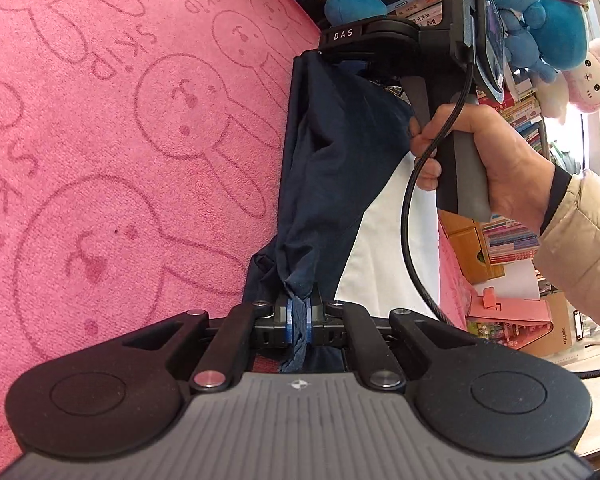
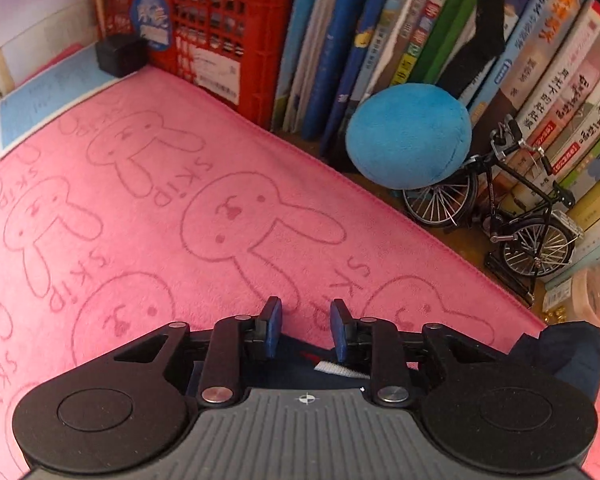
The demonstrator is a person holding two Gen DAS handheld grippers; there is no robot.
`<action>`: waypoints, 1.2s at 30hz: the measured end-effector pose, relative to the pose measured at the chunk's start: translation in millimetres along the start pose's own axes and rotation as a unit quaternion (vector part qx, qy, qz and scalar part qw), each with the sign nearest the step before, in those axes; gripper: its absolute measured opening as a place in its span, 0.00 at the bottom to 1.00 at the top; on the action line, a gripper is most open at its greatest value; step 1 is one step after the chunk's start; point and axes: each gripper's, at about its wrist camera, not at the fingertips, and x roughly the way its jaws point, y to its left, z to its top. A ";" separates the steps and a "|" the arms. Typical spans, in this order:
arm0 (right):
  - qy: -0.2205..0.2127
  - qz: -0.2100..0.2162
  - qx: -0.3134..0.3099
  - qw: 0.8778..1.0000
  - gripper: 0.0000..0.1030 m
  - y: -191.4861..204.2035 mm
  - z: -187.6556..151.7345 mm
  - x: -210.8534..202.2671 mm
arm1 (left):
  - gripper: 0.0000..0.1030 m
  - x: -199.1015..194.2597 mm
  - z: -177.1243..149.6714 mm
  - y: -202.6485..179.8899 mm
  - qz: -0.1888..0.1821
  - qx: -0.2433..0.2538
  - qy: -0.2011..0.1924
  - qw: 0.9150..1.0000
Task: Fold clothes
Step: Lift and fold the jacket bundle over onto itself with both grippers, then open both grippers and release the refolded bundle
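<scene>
A dark navy garment (image 1: 328, 160) hangs stretched over the pink rabbit-print towel (image 1: 120, 140). My left gripper (image 1: 299, 312) is shut on one bunched end of it. The far end reaches up to my right gripper's body (image 1: 364, 36), held in a hand (image 1: 480, 160) at the upper right. In the right wrist view my right gripper (image 2: 306, 324) has its jaws apart above the pink towel (image 2: 180, 220). Navy cloth with a white label (image 2: 332, 368) lies under the finger bases, and a navy fold (image 2: 572, 352) shows at the right. Nothing sits between the blue pads.
A row of books (image 2: 420, 40) and a red crate (image 2: 220, 32) stand along the towel's far edge. A blue plush ball (image 2: 408, 136) and a model bicycle (image 2: 512, 208) sit by the books. Blue and pink plush toys (image 1: 560, 20) hang at the right.
</scene>
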 end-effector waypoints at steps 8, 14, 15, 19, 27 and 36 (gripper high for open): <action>-0.078 0.080 0.043 0.993 0.86 -21.1 -40.3 -95.4 | 0.08 5.1 5.6 13.3 -0.024 -0.041 0.011 0.999; -0.057 0.019 -0.138 0.989 0.86 34.0 -161.0 -159.2 | 0.17 0.7 17.4 38.2 -0.072 -0.165 0.045 0.983; -0.052 0.013 -0.174 0.983 0.86 47.9 -173.0 -165.1 | 0.23 -4.3 20.8 33.1 -0.064 -0.147 0.041 0.986; -0.051 -0.006 -0.263 0.964 0.86 91.8 -224.5 -176.5 | 0.70 -30.7 30.3 12.6 -0.014 -0.076 0.015 0.997; -0.101 -0.071 -0.357 0.926 0.83 146.0 -251.5 -139.9 | 0.71 -64.2 40.2 29.5 -0.009 -0.121 -0.021 0.992; -0.153 -0.077 -0.361 0.917 0.47 154.8 -261.0 -139.2 | 0.74 -62.3 23.7 38.0 -0.055 -0.173 -0.019 0.983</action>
